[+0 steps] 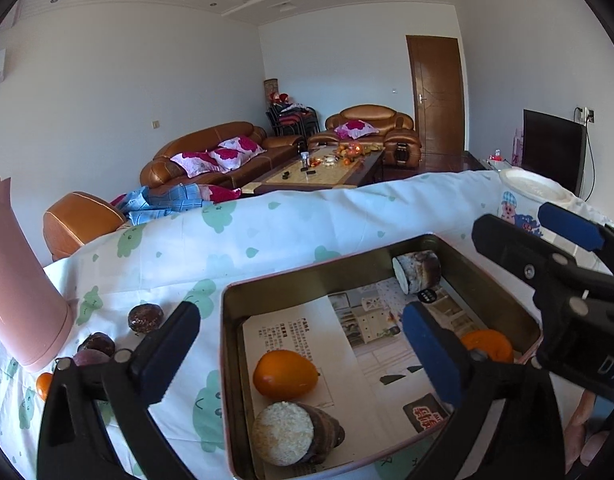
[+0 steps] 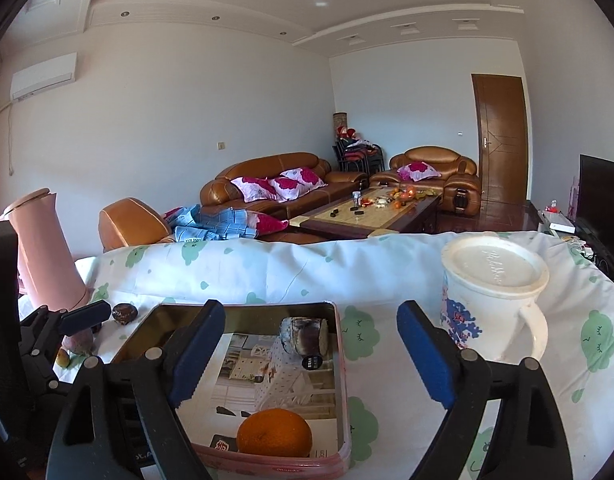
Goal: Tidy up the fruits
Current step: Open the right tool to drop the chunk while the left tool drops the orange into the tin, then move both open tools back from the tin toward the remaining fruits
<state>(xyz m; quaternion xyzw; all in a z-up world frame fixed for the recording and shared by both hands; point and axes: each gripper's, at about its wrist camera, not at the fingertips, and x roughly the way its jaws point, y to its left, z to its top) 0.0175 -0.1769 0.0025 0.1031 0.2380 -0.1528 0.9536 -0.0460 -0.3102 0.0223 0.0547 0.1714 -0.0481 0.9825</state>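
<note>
Both released: left gripper (image 1: pixel 303 344) and right gripper (image 2: pixel 311 344) over tin (image 2: pixel 343 360) holding orange (image 2: pixel 274 432), lower frame.

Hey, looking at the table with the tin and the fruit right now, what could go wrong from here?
The two open hand-held grippers, left and right, both hover over the tin and could bump each other. The white mug stands close beside the right one's outer finger, so a swing could knock it. The dark fruit left by the pink jug might roll on the loose cloth.
</note>
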